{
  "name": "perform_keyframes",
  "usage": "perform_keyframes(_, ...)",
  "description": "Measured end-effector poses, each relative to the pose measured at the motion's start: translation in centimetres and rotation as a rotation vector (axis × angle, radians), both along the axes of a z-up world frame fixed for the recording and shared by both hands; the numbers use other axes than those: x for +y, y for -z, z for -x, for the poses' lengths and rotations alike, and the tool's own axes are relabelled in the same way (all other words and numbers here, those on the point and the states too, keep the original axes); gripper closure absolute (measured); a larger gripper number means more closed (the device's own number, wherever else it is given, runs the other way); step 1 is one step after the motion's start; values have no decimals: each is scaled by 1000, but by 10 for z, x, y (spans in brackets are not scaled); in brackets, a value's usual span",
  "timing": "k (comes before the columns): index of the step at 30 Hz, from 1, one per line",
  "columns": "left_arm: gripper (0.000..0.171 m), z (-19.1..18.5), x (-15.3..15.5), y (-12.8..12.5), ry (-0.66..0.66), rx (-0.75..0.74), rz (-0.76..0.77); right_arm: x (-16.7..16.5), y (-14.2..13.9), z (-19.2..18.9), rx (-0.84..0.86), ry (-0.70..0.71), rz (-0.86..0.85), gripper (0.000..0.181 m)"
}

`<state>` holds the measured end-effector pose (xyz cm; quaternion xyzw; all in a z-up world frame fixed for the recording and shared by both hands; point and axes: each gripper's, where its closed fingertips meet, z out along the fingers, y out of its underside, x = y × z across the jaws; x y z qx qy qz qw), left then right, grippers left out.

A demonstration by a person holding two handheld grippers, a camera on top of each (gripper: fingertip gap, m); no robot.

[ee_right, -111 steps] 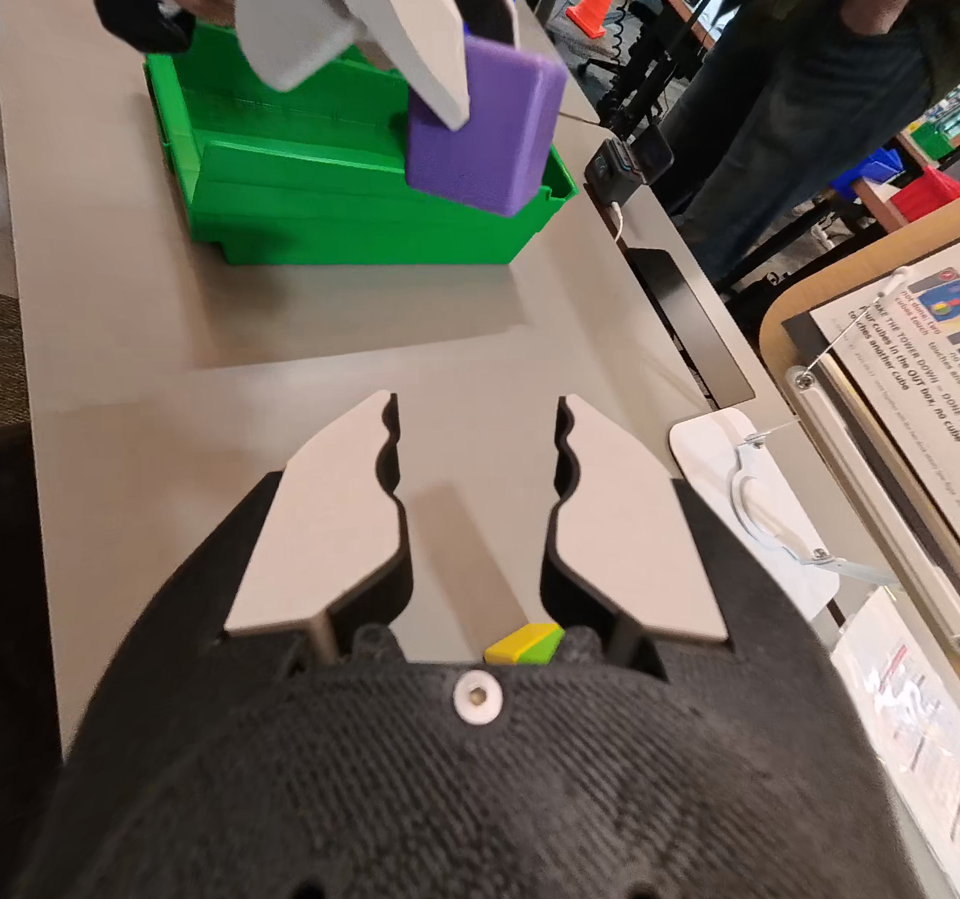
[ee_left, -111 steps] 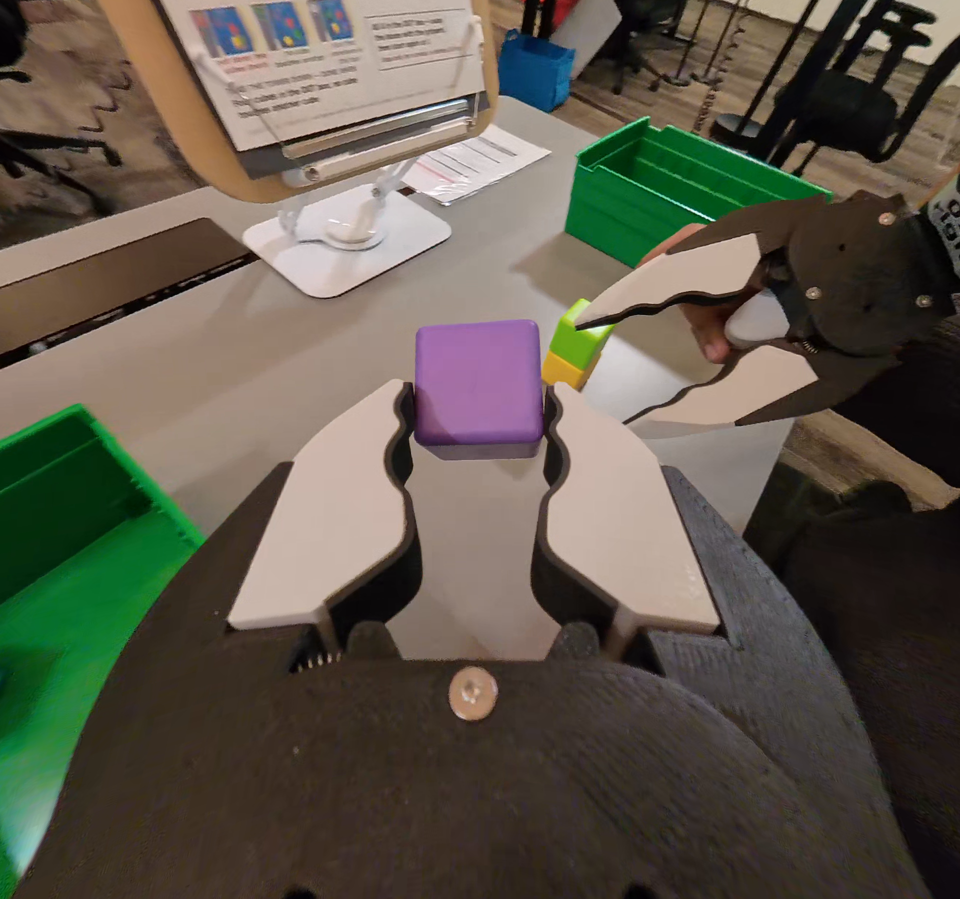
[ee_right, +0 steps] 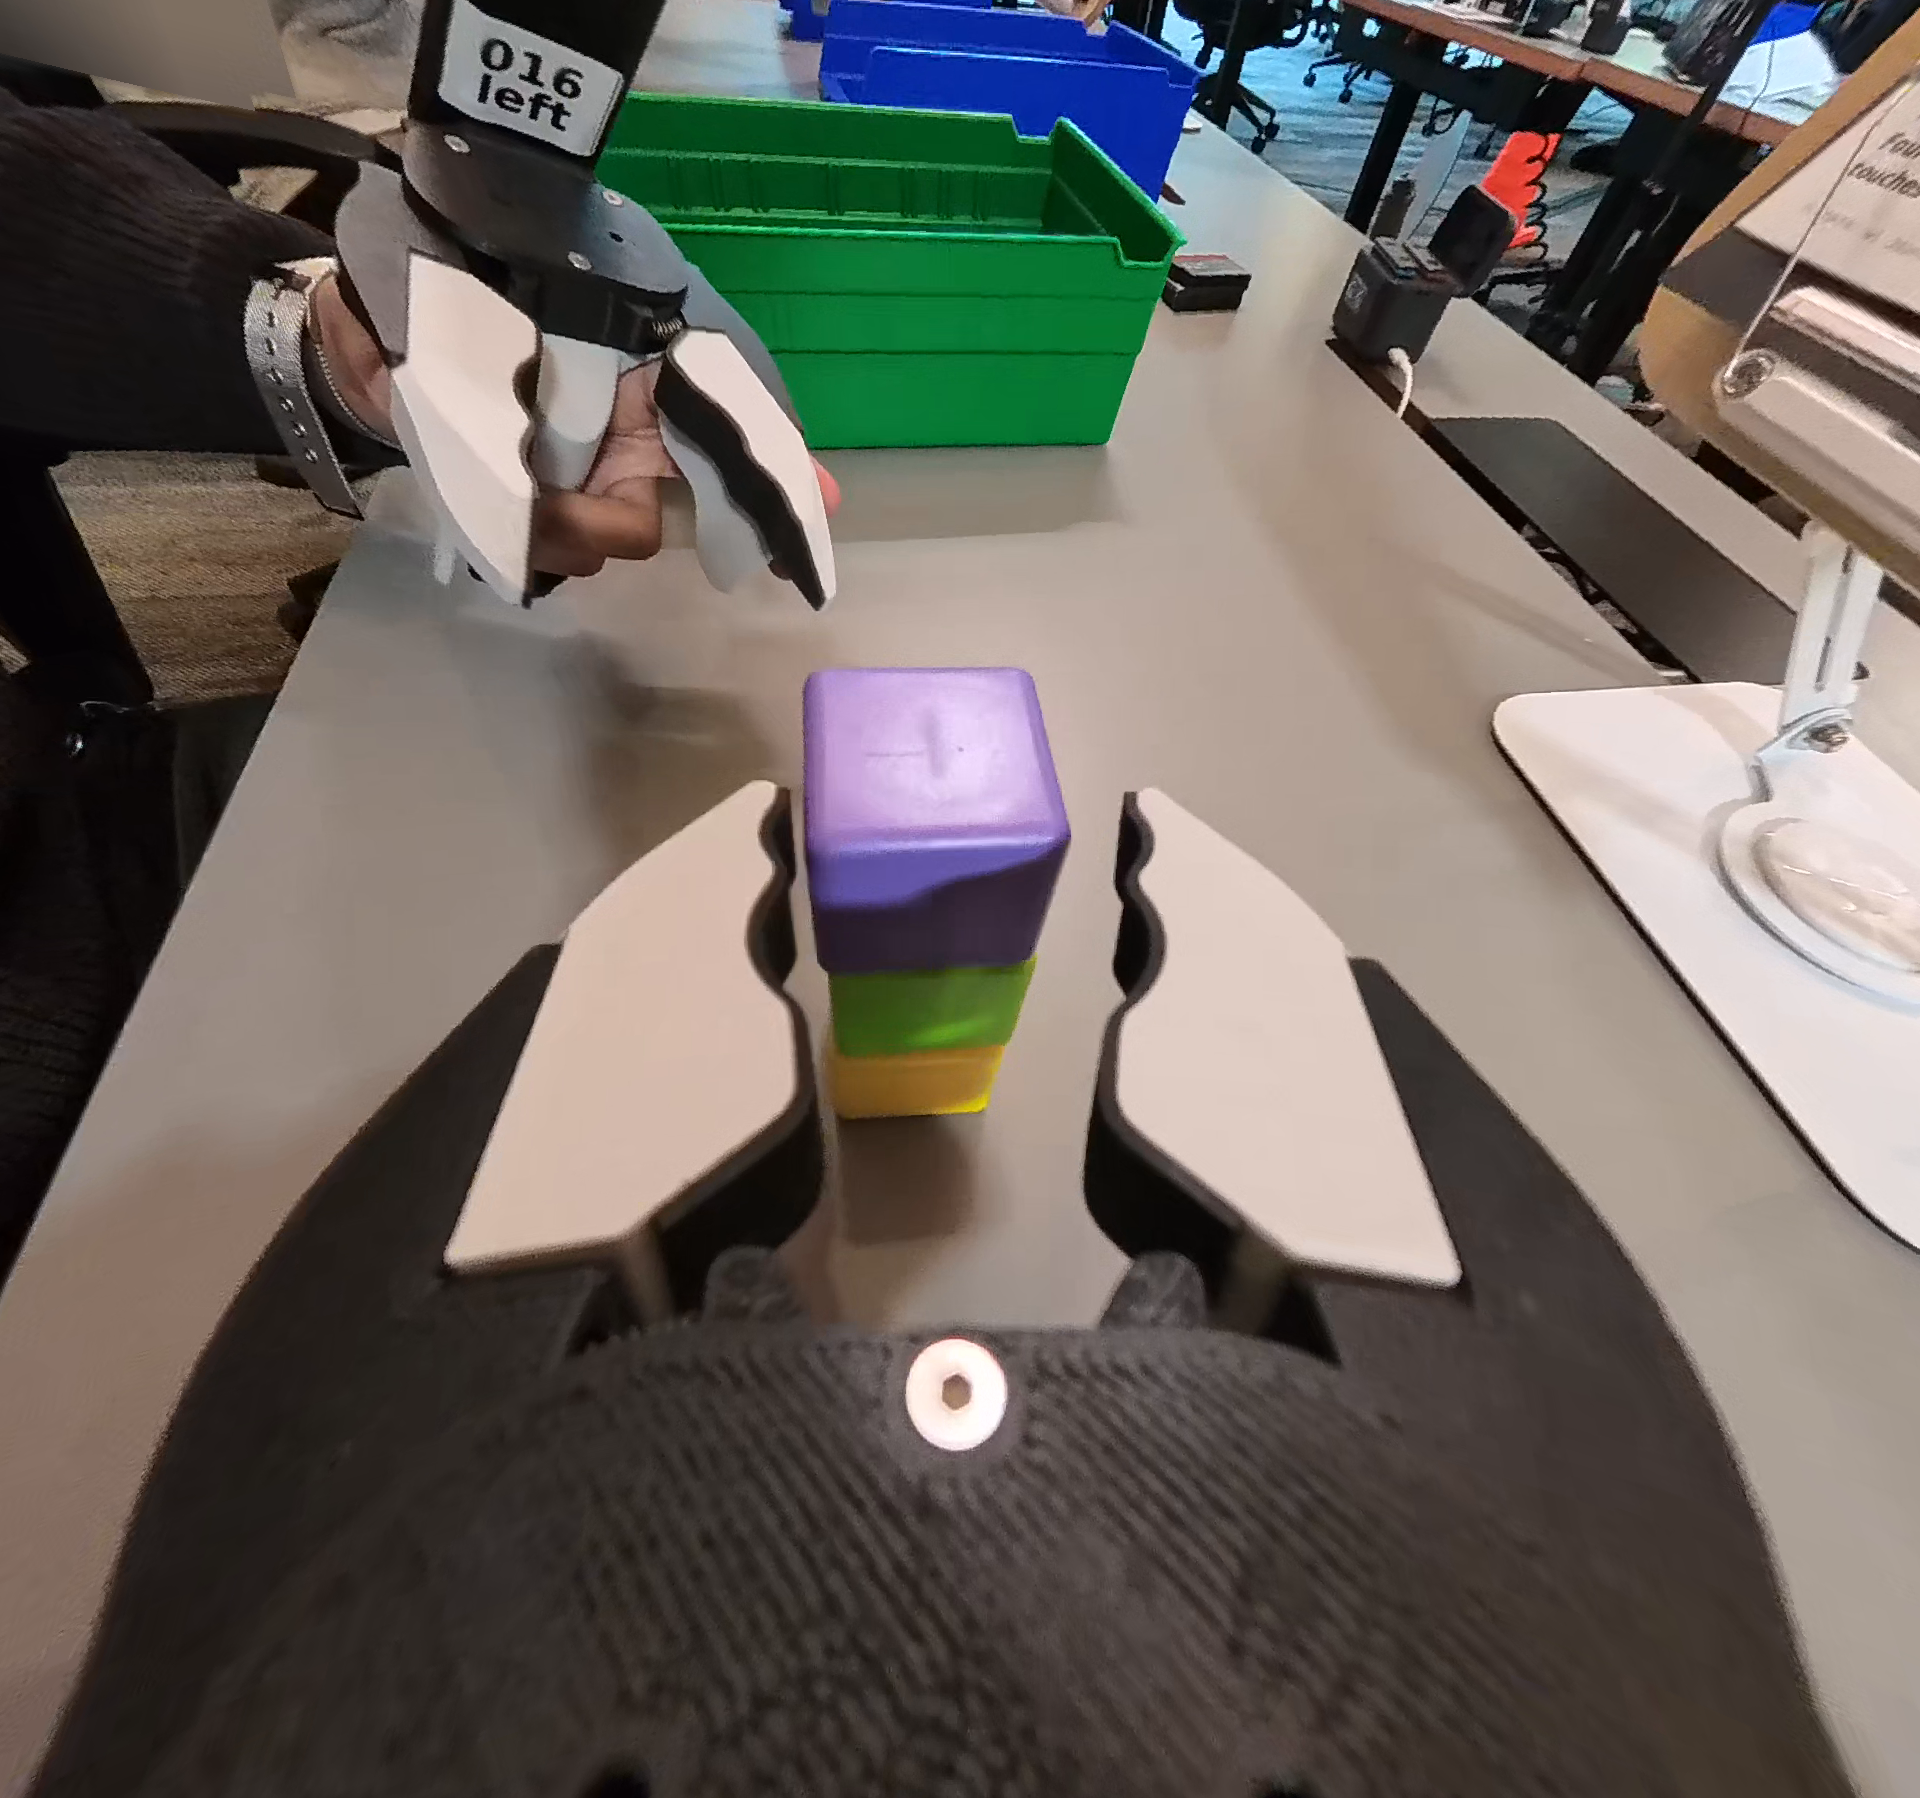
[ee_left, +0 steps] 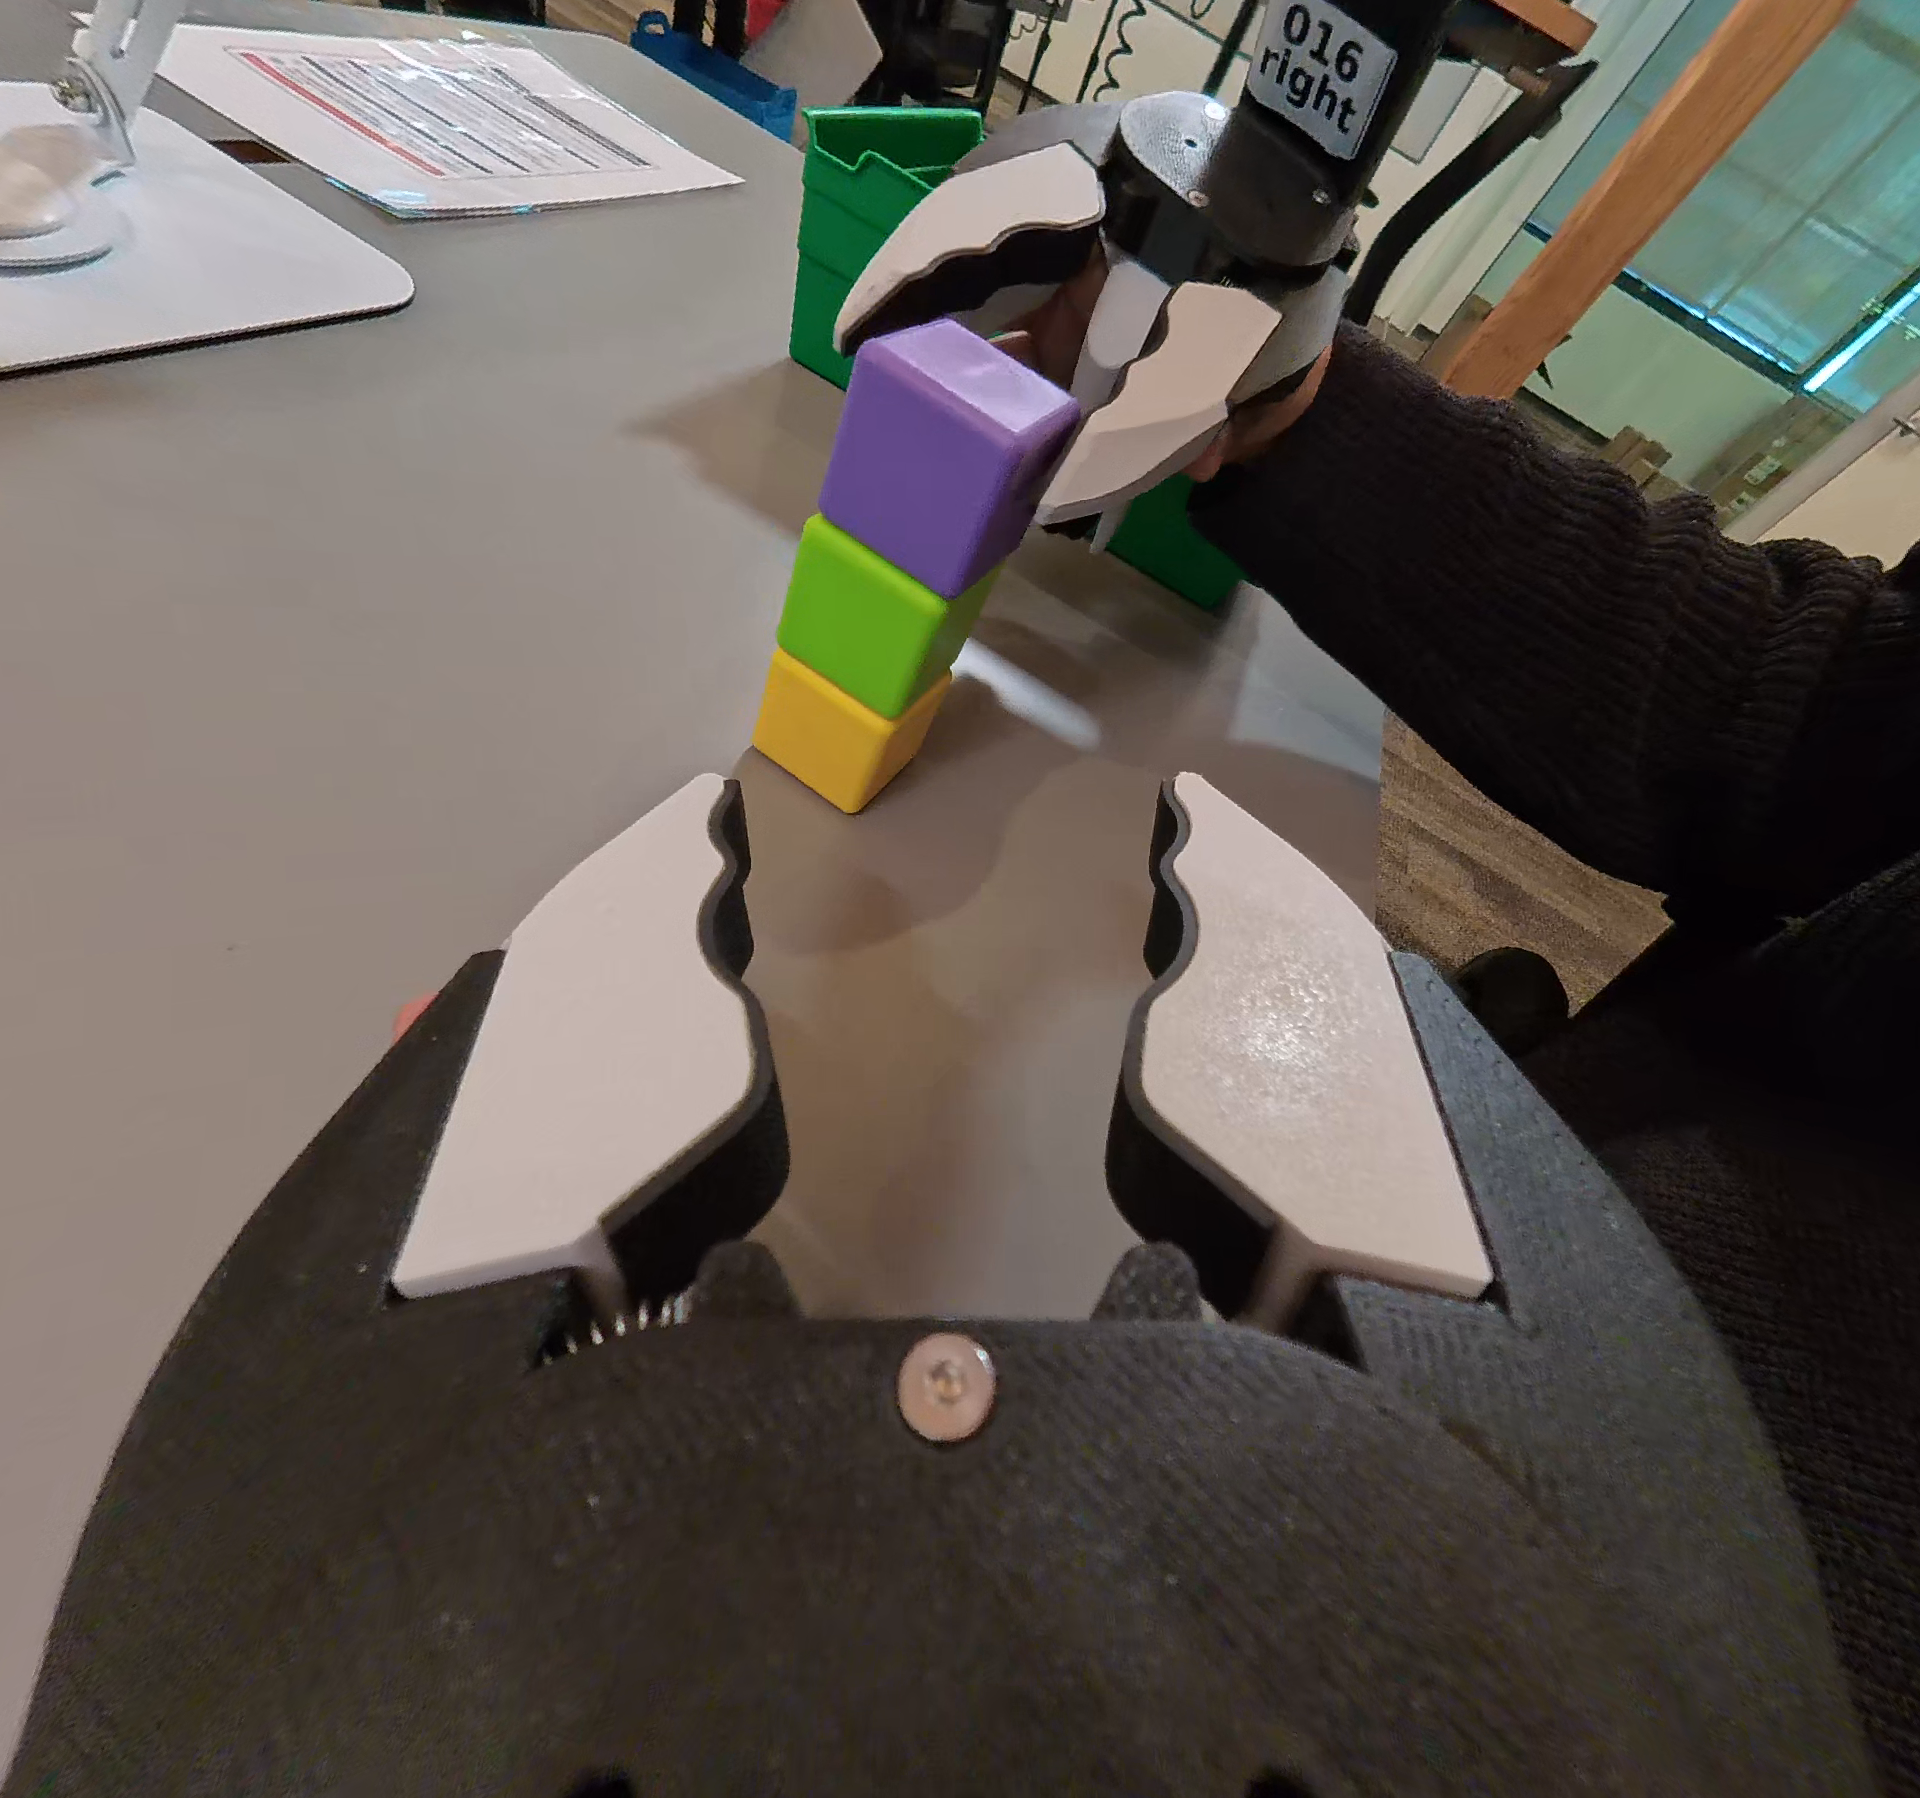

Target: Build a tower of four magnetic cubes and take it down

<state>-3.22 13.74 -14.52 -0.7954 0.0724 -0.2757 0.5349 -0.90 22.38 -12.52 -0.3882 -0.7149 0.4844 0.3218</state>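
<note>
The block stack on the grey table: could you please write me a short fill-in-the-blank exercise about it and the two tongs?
1. The top cube of the stack is ____.
2. The cube resting directly on the table is ____.
3. The right tongs are open, one finger on each side of the ____ cube.
4. The left tongs hold ____.

Answers: purple; yellow; purple; nothing

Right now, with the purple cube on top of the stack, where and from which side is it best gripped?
Grip the purple cube on its two flat side faces, coming from above and behind as the right gripper stands, open and straddling it. Probably stay above the green cube and yellow cube, so the stack is not nudged.
</note>
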Motion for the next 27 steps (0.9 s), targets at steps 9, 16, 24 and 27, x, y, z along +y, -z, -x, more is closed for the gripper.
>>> perform_keyframes(9, 97, 0, 1, 0, 1, 6, 1, 3, -20, -2, 34, 34, 25, 111)
perform_keyframes(16, 97, -1, 1, 0, -3, 19, -4, 8, -57, -7, 143, 93, 98, 111)
perform_keyframes(24, 96, 8, 2, -15, -55, 28, -55, -21, -130, -9, 321, 119, 192, 111)
perform_keyframes(27, 96, 15, 3, -27, -95, 8, -95, -21, -137, -3, 316, 226, 183, 122)
